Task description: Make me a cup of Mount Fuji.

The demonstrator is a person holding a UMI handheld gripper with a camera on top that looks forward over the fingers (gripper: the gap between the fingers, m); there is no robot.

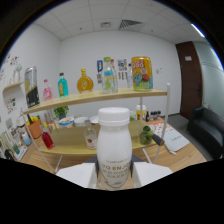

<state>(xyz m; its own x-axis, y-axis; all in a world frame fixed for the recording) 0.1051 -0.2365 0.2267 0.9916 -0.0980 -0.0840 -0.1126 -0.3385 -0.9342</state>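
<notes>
A white plastic bottle [114, 149] with a white cap and dark print on its label stands upright between my two fingers. The left finger [77, 175] and the right finger [152, 172] press against its lower sides, so my gripper [115, 175] is shut on the bottle. The bottle is lifted in front of a wooden shelf unit [95, 97]. Its base is hidden behind the gripper body.
The top shelf carries a black can [31, 86], pink, teal and orange bottles, a clear bottle [109, 75] and a large yellow-red can [142, 73]. The lower shelf [70, 145] holds bowls, a small red bottle [47, 138], a glass bottle and limes [146, 135]. A dark sofa [207, 130] stands beyond, at the right.
</notes>
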